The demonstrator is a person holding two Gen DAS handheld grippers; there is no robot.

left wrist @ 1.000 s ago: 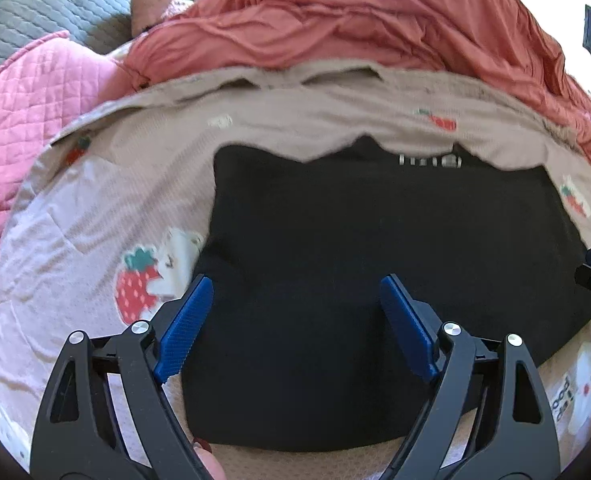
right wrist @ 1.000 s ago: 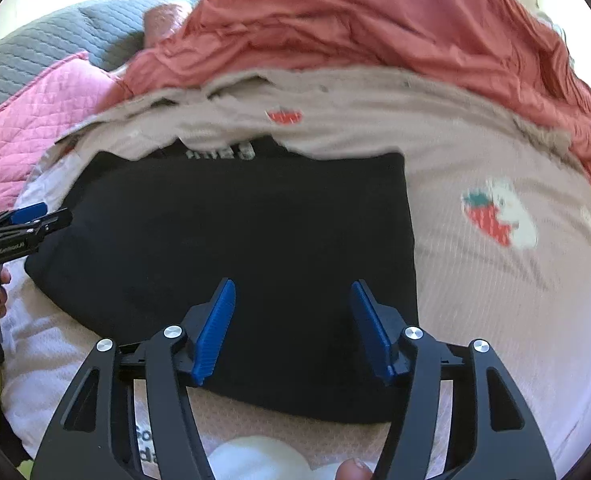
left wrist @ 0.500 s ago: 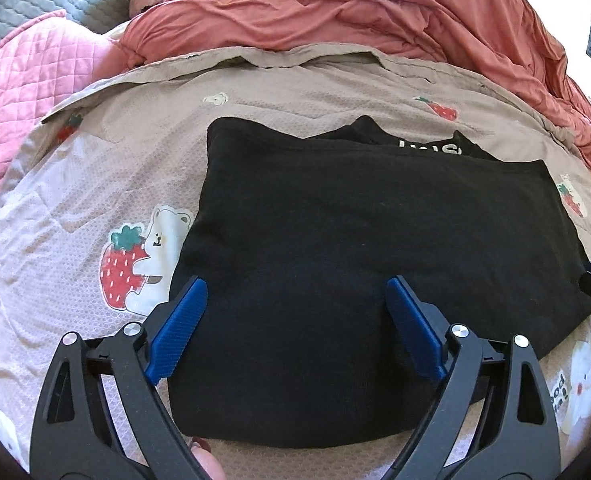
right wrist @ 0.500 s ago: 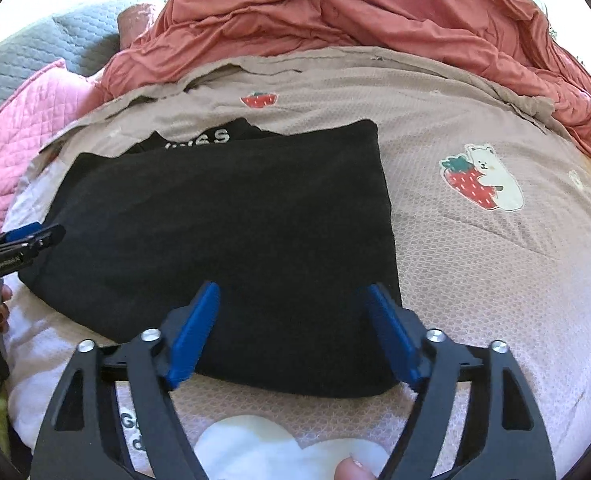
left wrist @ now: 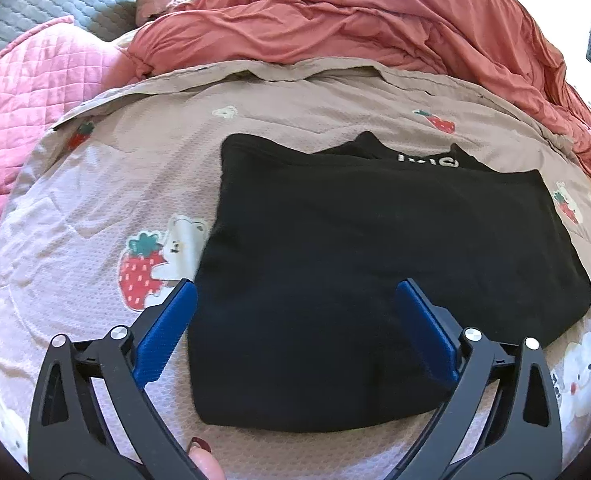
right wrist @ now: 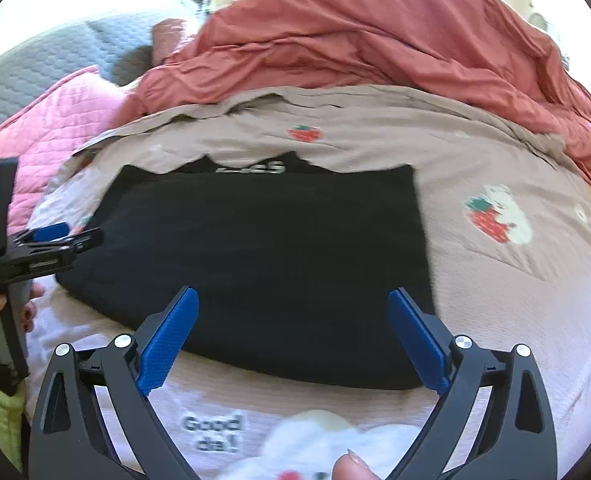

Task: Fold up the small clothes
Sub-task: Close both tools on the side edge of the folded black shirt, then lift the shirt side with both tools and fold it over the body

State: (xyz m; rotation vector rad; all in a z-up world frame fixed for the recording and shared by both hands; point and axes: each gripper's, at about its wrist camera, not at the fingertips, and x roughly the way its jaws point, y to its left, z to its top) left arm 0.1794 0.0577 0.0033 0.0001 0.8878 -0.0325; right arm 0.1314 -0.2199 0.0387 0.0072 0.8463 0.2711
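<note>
The left gripper and right gripper, jaws just opened wide and holding nothing, hover over the folded black shirt mid-frame.

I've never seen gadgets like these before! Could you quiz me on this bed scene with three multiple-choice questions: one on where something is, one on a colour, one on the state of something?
1. Where does the black garment lie?
A. on the strawberry-print cover
B. on the pink quilt
C. on the floor

2. What colour are the gripper pads?
A. red
B. blue
C. green

3. How does the left gripper stand?
A. shut on the garment
B. open, holding nothing
C. shut on a sock

Answers:
1 A, the printed cover shows all around it.
2 B, both pads are blue.
3 B, the pads stand wide apart, having just been opening.
</note>
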